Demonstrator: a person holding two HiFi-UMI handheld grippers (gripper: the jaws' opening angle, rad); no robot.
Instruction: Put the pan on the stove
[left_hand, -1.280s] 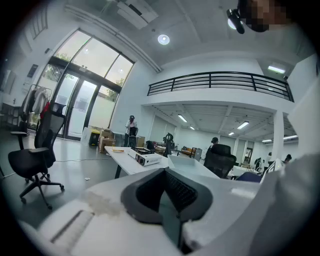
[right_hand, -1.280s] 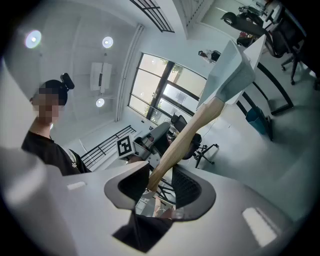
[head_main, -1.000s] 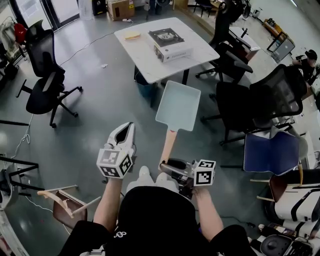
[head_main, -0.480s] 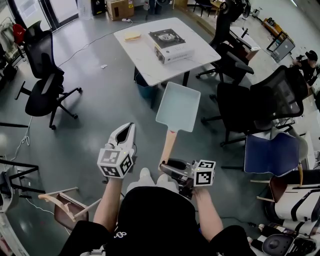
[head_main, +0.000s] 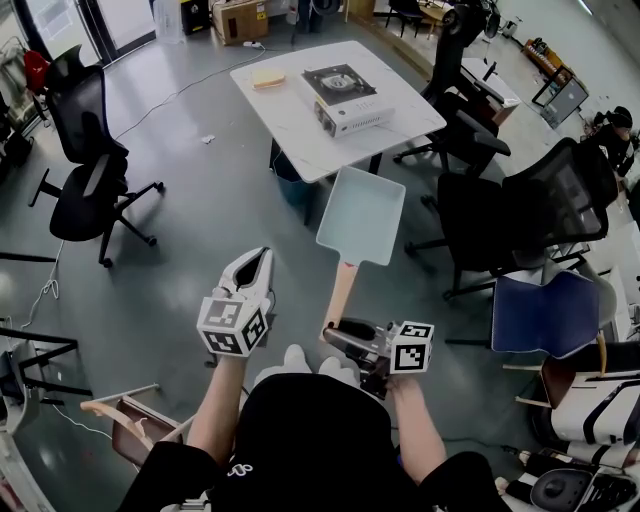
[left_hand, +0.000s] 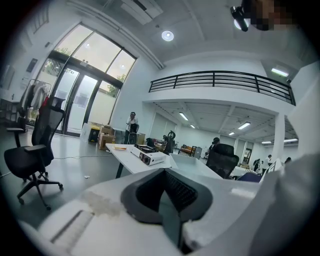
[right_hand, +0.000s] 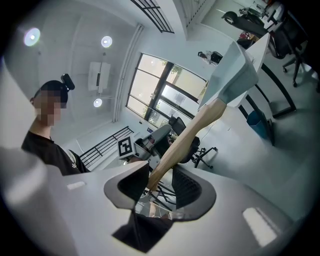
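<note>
A square pale-blue pan (head_main: 362, 213) with a wooden handle (head_main: 340, 288) hangs in the air over the grey floor, short of the table. My right gripper (head_main: 335, 336) is shut on the handle's near end. In the right gripper view the handle (right_hand: 189, 136) runs out from between the pads (right_hand: 186, 186) up to the pan (right_hand: 234, 75). My left gripper (head_main: 255, 260) is shut and empty, level with the handle on its left. The silver stove (head_main: 345, 95) stands on the white table (head_main: 295, 125) ahead. From the left gripper (left_hand: 167, 200) I see the stove (left_hand: 148, 156) and the pan (left_hand: 192, 164).
A black office chair (head_main: 85, 180) stands to the left on the floor. Black chairs (head_main: 520, 205) and a blue one (head_main: 545, 310) crowd the right side, close to the table. A small yellow item (head_main: 265, 78) lies on the table beside the stove.
The whole view has shifted slightly, with the table and pan a touch further right. Both grippers keep their pose and the grip on the handle is the same.
</note>
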